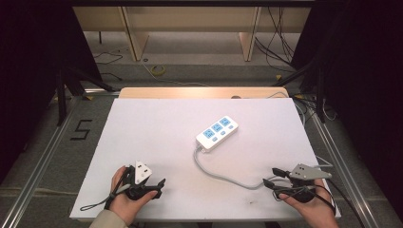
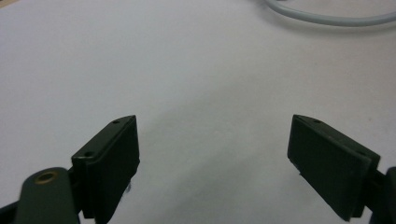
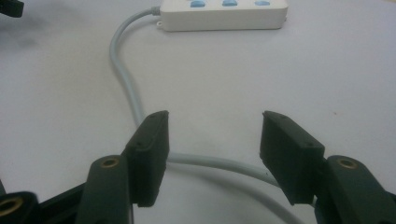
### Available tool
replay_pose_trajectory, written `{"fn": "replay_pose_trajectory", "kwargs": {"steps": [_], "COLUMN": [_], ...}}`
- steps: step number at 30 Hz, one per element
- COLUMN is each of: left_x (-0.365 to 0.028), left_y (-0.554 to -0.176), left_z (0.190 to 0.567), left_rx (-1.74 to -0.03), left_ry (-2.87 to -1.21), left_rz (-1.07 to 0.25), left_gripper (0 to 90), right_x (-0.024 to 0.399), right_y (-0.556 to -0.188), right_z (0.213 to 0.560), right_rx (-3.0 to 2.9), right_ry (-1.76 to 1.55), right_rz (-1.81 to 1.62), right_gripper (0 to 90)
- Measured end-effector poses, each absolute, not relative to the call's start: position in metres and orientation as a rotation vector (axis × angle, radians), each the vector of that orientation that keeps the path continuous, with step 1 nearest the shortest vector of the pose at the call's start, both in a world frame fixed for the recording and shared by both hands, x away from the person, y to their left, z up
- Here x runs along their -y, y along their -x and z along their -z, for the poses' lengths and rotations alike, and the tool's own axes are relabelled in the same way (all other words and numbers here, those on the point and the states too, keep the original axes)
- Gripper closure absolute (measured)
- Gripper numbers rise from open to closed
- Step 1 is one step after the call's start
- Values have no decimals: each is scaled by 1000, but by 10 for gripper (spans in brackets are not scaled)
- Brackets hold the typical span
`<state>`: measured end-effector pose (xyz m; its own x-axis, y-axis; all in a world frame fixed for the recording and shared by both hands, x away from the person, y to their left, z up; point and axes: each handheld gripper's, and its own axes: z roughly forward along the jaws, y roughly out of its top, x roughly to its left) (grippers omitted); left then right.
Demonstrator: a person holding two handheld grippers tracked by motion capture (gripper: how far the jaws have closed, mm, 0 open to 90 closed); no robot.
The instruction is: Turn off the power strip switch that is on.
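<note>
White sheet [image 1: 157, 142] covers bench top; tan bench edge [image 1: 199, 92] shows at 12 o'clock.

Item 1: power strip [image 1: 217, 133], white w/ blue sockets, just right of sheet ctr, lying diagonal. Open sheet all round it, widest toward 9 o'clock.

Item 2: grey cord [image 1: 223, 177], leaves strip's near end, loops toward 5 o'clock, runs to right gripper.

Item 3: left gripper [image 1: 159, 186], in hand [image 1: 124, 199] at 7 o'clock near front edge. Jaws wide apart, nothing between; bare sheet ahead in left gripper view, cord at top.

Item 4: right gripper [image 1: 271, 179], in hand [image 1: 311, 206] at 5 o'clock near front edge. Jaws wide apart, straddling cord in right gripper view; contact w/ cord can't tell.

Surrounds: metal rails [image 1: 43, 156] both sides of bench, "5" marked on floor [image 1: 81, 129] at 9 o'clock, wooden furniture legs [image 1: 135, 35] and loose cables [image 1: 280, 42] at 12 o'clock, dark curtains either side.
</note>
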<state>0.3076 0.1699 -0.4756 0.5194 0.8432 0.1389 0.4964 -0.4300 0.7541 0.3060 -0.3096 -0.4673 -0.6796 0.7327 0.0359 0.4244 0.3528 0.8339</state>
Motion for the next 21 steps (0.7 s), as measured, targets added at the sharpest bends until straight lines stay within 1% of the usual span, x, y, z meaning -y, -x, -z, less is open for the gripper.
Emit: {"fn": "replay_pose_trajectory", "kwargs": {"steps": [3,6,7,12,16,17,21], "left_x": [-170,-170,-170,-169,-169,-169,-168], "left_y": [-308,-308,-308,-308,-309,-309,-309], "left_z": [476,476,476,476,477,477,476], "left_rx": [-1090,-1092,-1091,-1088,-1083,-1083,-1075], "left_ry": [-2105,-2103,-2104,-2099,-2099,-2099,-2099], "left_rz": [-681,-681,-682,-692,-690,-689,-698], "left_gripper": [168,171,172,173,174,174,173], "right_x": [310,310,310,309,308,307,304], "right_y": [-305,-305,-305,-307,-307,-307,-308], "right_z": [467,465,465,462,460,460,458], "right_rx": [-2279,-2278,-2282,-2309,-2317,-2320,-2327], "right_ry": [-1018,-1019,-1018,-991,-955,-951,-950], "right_rz": [-1242,-1233,-1230,-1180,-1129,-1121,-1109], "right_gripper": [480,537,566,768,877,896,900]}}
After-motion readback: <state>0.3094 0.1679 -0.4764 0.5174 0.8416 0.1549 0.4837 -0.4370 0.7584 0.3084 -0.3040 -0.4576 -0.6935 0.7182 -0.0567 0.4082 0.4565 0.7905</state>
